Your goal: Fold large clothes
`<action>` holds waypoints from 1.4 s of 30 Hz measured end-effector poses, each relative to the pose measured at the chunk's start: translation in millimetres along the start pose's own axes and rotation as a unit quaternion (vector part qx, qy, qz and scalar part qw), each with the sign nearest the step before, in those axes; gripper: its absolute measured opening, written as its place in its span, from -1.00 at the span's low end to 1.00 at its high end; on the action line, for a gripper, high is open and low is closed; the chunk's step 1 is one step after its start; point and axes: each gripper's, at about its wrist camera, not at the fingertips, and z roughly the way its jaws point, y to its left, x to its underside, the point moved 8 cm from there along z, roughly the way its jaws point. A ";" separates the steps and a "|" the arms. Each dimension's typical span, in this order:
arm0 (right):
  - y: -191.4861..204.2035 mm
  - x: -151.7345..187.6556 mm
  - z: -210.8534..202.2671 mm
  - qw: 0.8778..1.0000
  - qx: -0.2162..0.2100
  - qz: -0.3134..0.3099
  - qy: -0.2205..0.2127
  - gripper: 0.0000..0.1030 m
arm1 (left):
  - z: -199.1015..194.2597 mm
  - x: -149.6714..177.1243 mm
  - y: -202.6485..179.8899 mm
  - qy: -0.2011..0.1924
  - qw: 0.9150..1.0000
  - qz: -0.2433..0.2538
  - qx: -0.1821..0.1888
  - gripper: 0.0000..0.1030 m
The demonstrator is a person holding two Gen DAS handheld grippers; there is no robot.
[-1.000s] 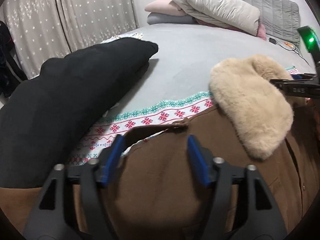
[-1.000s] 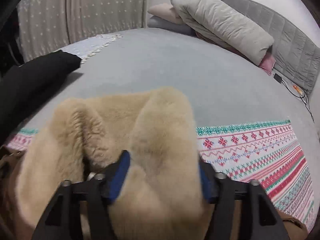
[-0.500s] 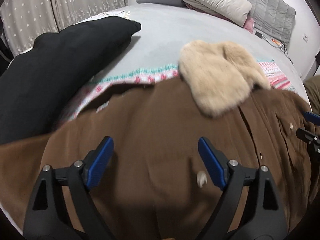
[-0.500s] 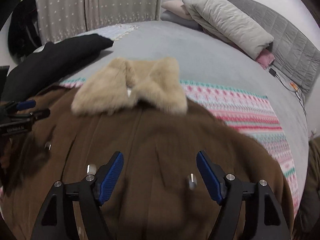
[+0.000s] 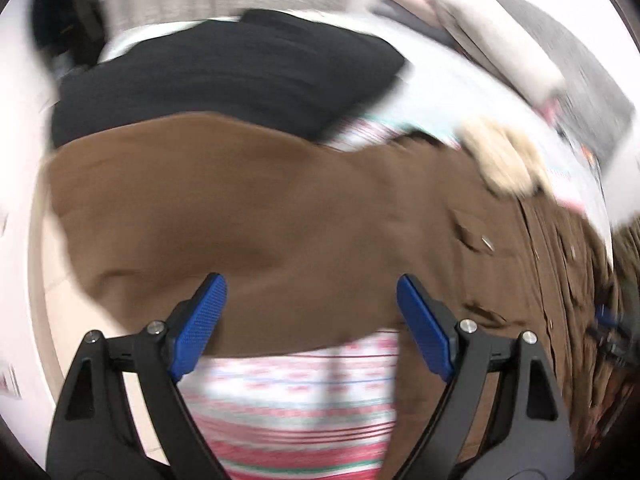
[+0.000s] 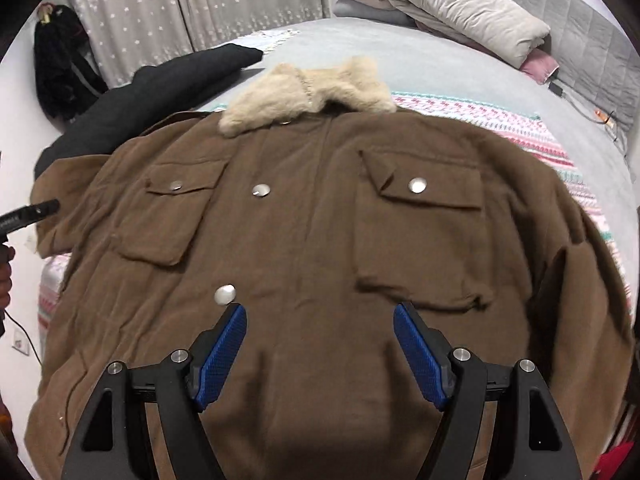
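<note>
A brown coat (image 6: pixel 312 240) with a beige fur collar (image 6: pixel 308 94) lies spread front-up on the bed, with two flap pockets and silver snaps. My right gripper (image 6: pixel 320 352) is open and empty, hovering over the coat's lower front. My left gripper (image 5: pixel 312 328) is open and empty over the coat's left sleeve (image 5: pixel 240 216), near its lower edge; this view is blurred. The tip of the left gripper also shows at the left edge of the right wrist view (image 6: pixel 36 212).
A patterned red, white and green blanket (image 6: pixel 560 152) lies under the coat on the grey bed (image 6: pixel 440 60). A black garment (image 6: pixel 160 96) lies to the left. Pillows and folded bedding (image 6: pixel 460 12) sit by the headboard. A cable (image 6: pixel 600 116) lies at the far right.
Both grippers have pulled back from the collar end toward the coat's lower part. The left gripper has swung left over the sleeve. Both opened a second ago and stay open.
</note>
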 end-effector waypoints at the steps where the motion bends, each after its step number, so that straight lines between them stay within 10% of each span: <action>1: 2.4 -1.4 2.5 1.000 0.001 -0.002 0.006 0.49 | -4.4 -2.0 21.6 -0.006 1.000 -0.025 -0.005 0.69; 9: 14.2 5.7 13.1 1.000 -0.002 -0.015 0.019 0.49 | 3.4 -4.1 170.1 -0.067 0.982 -0.152 -0.090 0.69; 18: 25.0 22.5 32.7 0.998 -0.004 -0.033 0.053 0.50 | 67.8 -19.1 232.5 -0.083 0.980 -0.181 0.010 0.71; 23: 28.3 28.3 39.2 0.997 0.009 -0.041 0.057 0.50 | 85.8 -2.3 234.2 -0.059 0.951 -0.270 0.140 0.66; 25: 27.0 30.2 37.1 0.998 0.005 -0.035 0.060 0.50 | 86.6 6.5 227.7 -0.047 0.939 -0.288 0.184 0.38; 27: 25.1 32.6 35.5 0.998 0.000 -0.029 0.063 0.50 | 83.0 14.9 213.8 -0.032 0.936 -0.285 0.204 -0.47; 31: 21.8 37.2 30.4 0.998 0.000 -0.022 0.065 0.50 | 47.0 15.9 189.3 -0.045 0.959 -0.253 0.120 -0.88; 35: 19.6 41.9 19.3 0.998 -0.004 -0.018 0.060 0.50 | -37.5 10.7 197.0 -0.143 0.949 -0.281 0.009 -0.88; 37: 17.0 42.9 13.7 0.998 -0.006 -0.016 0.055 0.50 | -32.2 18.3 209.1 -0.097 0.950 -0.276 -0.110 -0.87; 39: 15.0 42.4 10.7 0.999 -0.009 -0.011 0.051 0.50 | -3.7 27.8 206.7 -0.021 0.948 -0.285 -0.139 -0.86; 42: 9.2 41.0 -1.1 0.999 -0.015 0.007 0.042 0.50 | -9.7 19.2 186.5 -0.030 0.952 -0.249 -0.177 -0.59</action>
